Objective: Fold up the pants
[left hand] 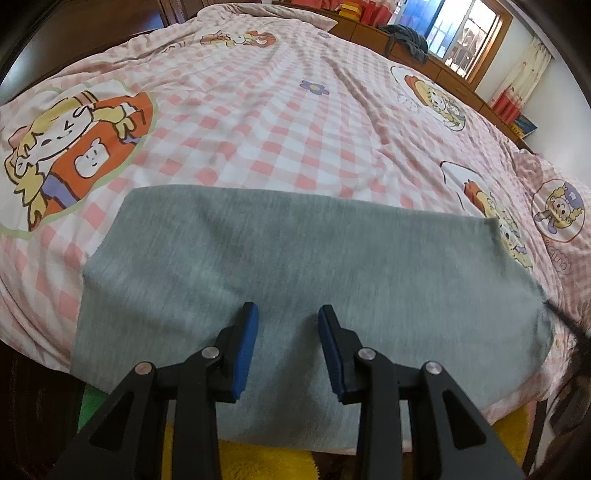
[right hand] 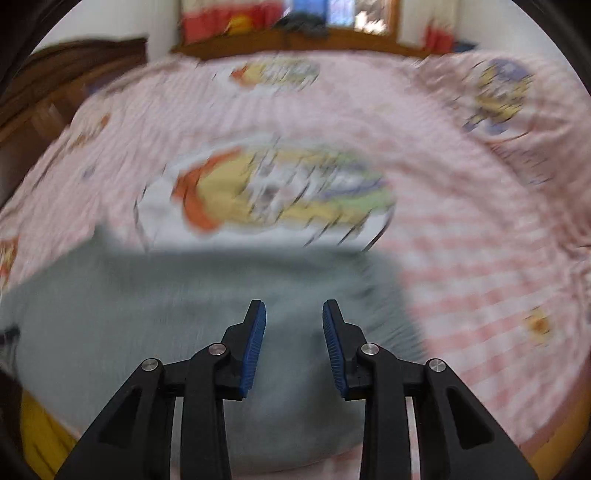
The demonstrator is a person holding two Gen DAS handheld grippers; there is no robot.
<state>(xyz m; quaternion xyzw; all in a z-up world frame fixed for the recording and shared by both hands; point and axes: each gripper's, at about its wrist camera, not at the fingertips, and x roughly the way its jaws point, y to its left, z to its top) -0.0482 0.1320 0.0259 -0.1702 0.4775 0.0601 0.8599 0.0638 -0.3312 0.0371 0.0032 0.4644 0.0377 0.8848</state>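
Observation:
Grey pants (left hand: 295,266) lie folded into a flat rectangle on the near edge of a bed with a pink checked cartoon cover (left hand: 258,122). My left gripper (left hand: 288,314) is open and empty just above the near part of the pants. In the right wrist view, which is blurred by motion, the same grey pants (right hand: 184,302) fill the lower left. My right gripper (right hand: 294,310) is open and empty over their right part. The near edge of the pants hangs over the bed's edge.
A wooden headboard shelf (left hand: 424,51) with dark clothing (left hand: 406,37) runs along the far side under a window (left hand: 465,33). A pillow in the same pink cover (left hand: 557,210) lies at the right. A yellow rug (left hand: 258,458) shows below the bed.

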